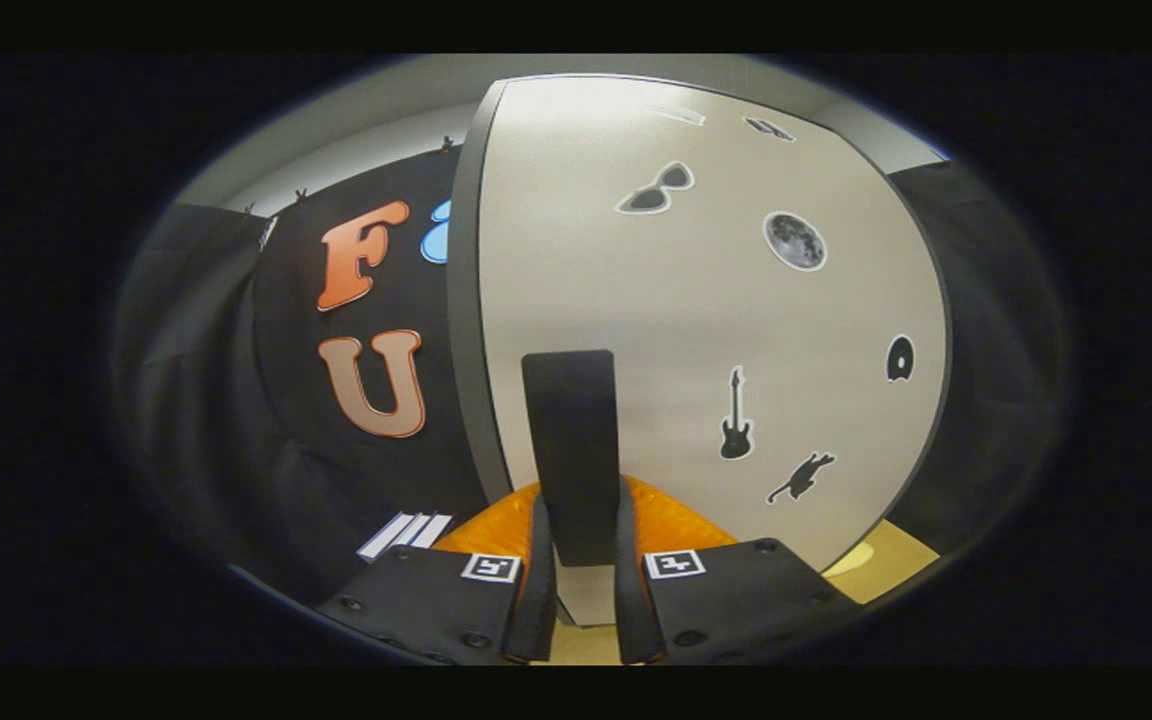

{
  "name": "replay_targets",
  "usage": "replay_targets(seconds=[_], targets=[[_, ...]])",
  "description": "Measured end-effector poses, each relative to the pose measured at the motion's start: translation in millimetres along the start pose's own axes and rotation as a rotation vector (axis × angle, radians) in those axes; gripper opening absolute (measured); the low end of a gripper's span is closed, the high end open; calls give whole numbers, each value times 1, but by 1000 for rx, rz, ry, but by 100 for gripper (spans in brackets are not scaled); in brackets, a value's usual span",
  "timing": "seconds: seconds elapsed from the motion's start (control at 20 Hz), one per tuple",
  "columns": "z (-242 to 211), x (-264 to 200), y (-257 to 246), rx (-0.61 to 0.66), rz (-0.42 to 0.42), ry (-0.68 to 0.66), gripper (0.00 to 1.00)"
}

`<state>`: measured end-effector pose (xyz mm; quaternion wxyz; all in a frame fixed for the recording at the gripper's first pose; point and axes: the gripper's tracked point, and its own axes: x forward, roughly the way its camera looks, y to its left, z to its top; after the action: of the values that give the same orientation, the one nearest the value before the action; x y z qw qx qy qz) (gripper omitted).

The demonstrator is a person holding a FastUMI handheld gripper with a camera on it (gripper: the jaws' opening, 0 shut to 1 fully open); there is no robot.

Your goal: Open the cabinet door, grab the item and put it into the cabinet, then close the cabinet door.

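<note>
A white cabinet door (696,330) with small dark stickers stands right in front of me. A black upright handle (569,420) sits on it near its left edge. My gripper (582,505) has both fingers (540,560) pressed against the lower part of this handle, one on each side. The door's grey left edge (466,300) shows its thickness. The item for the cabinet is hidden from me.
The booth's black cloth wall (266,420) hangs to the left of the cabinet and also to its right. A small white striped piece (404,533) lies low on the left beside my fingers. A yellowish surface (896,562) shows below the door's lower right corner.
</note>
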<state>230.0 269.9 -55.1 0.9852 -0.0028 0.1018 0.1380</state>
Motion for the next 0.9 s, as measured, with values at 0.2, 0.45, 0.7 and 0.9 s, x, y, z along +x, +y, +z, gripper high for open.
replay_targets(seconds=[0.2,0.45,0.7,0.9], targets=[[-3,-48,-11,-6,-5,-10,26],[-9,-114,-41,-24,-7,-33,21],[-10,-161,-72,-17,-28,-48,21],[-12,-184,-93,-23,-82,-60,20]])
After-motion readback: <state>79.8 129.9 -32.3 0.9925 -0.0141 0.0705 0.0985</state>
